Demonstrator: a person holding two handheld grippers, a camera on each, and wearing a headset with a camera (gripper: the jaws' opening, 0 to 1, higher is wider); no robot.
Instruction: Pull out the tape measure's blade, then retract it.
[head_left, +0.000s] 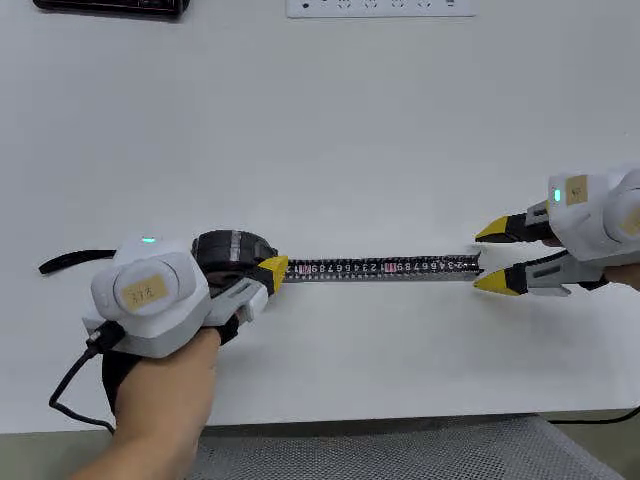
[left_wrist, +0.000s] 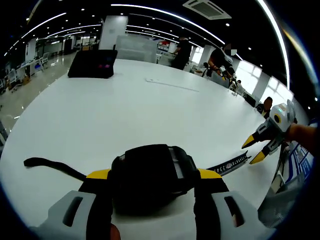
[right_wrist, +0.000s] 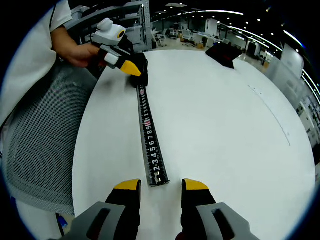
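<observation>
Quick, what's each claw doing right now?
Left gripper: shut on the black round tape measure case.
Right gripper: open, at the extended blade's tip.

White workbench (head_left: 350, 130), seemingly open-plan hall (left_wrist: 45, 50)

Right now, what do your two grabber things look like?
The left gripper and right gripper both have chunky white bodies, black jaws with yellow tips, a small green light and a tan sticker. A black cable trails from the left one. The sleeve is white.

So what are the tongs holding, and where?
The left tongs clamp the tape measure's case by its two sides. The right tongs are open around the blade's tip, gripping nothing.
</observation>
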